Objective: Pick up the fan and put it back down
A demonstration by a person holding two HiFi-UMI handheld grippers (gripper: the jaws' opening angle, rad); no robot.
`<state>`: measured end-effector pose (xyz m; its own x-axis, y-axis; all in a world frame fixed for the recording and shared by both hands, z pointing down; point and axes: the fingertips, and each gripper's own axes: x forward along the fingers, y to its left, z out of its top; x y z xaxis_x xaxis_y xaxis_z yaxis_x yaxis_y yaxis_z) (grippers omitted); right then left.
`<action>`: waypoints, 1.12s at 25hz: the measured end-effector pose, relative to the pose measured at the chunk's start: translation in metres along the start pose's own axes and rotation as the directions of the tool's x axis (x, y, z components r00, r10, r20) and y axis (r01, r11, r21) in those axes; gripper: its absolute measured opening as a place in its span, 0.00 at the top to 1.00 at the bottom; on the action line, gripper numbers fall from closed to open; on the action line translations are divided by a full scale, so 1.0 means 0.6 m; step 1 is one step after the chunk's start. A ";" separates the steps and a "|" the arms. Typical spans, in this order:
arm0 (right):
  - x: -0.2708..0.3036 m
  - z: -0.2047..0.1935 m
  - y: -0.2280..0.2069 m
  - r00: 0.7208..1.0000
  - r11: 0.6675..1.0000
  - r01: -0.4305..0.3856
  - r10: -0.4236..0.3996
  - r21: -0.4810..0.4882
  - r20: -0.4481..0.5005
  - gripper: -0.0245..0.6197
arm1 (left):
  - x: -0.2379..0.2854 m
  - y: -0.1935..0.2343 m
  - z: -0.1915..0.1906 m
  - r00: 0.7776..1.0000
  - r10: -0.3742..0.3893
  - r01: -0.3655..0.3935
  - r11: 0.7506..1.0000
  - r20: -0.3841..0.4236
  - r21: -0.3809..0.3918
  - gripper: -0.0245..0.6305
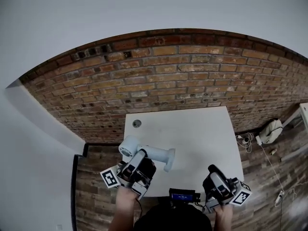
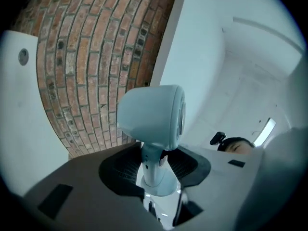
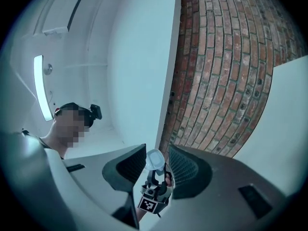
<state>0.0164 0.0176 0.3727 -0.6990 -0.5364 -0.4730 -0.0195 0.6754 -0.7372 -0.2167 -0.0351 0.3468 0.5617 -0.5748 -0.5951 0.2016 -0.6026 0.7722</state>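
Already the left tongs [image 1: 143, 155] pinch the white fan [image 1: 159, 153] by its neck and hold it tilted, seemingly lifted, over the surface [image 1: 192, 129] at seven o'clock, while the right tongs [image 1: 214, 173] stand spread and empty, so only the putting down seems left.

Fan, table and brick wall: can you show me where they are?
Fan [image 2: 151, 117]: left gripper view, its round head.
Table [image 1: 202, 129]: head view, bare white top.
Brick wall [image 1: 192, 76]: head view, middle bricks.
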 end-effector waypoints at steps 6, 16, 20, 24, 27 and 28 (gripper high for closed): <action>0.014 -0.025 0.000 0.999 0.999 0.033 -0.032 -0.027 0.012 0.76 | -0.009 0.003 0.021 0.999 -0.021 0.021 1.000 -0.031 0.005 0.69; 0.005 -0.010 -0.024 0.997 0.997 0.073 -0.072 -0.036 0.022 0.76 | 0.019 0.097 -0.006 0.957 0.227 -0.163 0.937 -0.182 0.310 0.69; 0.001 0.009 -0.055 0.998 0.998 0.061 -0.061 -0.001 0.027 0.76 | 0.045 0.153 -0.009 0.916 0.343 -0.220 0.862 -0.206 0.456 0.69; -0.007 0.050 -0.084 0.998 0.999 0.048 -0.049 0.021 0.033 0.76 | 0.090 0.211 -0.013 0.880 0.421 -0.231 0.785 -0.221 0.575 0.69; -0.017 0.089 -0.113 0.998 0.998 0.046 -0.047 0.040 0.043 0.76 | 0.135 0.260 -0.015 0.852 0.468 -0.217 0.722 -0.233 0.657 0.69; -0.022 0.100 -0.123 0.998 0.998 0.047 -0.049 0.047 0.047 0.76 | 0.149 0.280 -0.016 0.840 0.488 -0.215 0.701 -0.237 0.681 0.69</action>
<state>0.0701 -0.0557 0.4046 -0.6630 -0.5920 -0.4583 -0.0189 0.6253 -0.7802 -0.1249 -0.1826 0.4253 0.7605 -0.6455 -0.0705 -0.5254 -0.6755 0.5173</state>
